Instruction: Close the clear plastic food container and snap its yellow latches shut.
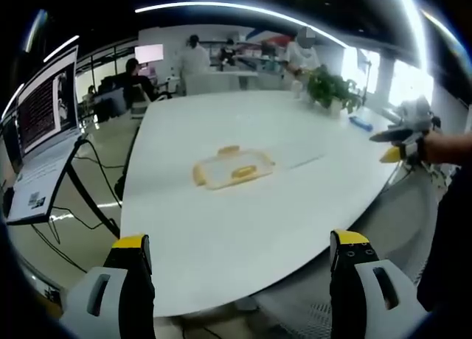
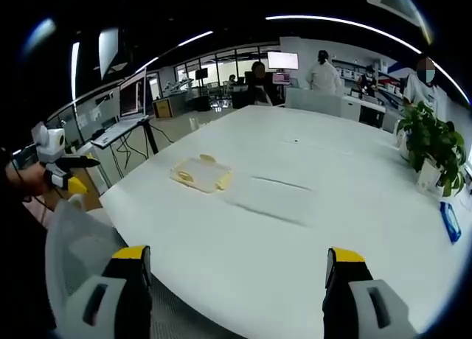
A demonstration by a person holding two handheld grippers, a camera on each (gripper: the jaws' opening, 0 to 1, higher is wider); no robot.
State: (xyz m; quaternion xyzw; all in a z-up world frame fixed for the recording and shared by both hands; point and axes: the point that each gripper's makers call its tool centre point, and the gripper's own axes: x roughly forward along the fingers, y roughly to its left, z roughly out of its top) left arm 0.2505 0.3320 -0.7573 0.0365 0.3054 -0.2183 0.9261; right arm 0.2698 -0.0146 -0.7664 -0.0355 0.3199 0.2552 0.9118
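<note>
A clear plastic food container [image 1: 232, 167] with yellow latches lies flat on the big white table [image 1: 295, 133], its lid on top. From the other side the container [image 2: 201, 175] sits near the table's left edge. My left gripper [image 1: 243, 254] is open, held off the table's near edge, well short of the container. My right gripper [image 2: 234, 269] is open too, over the near rim, far from the container. The right gripper [image 1: 404, 136] appears at the right of the left gripper view, held by a hand. The left gripper [image 2: 63, 166] appears at the left of the right gripper view.
A potted plant [image 1: 330, 88] stands at the table's far side, with a blue item [image 2: 449, 221] near it. A laptop on a stand [image 1: 44, 133] is at the left. A grey chair back [image 2: 74, 243] is close by the table. Several people stand at benches behind.
</note>
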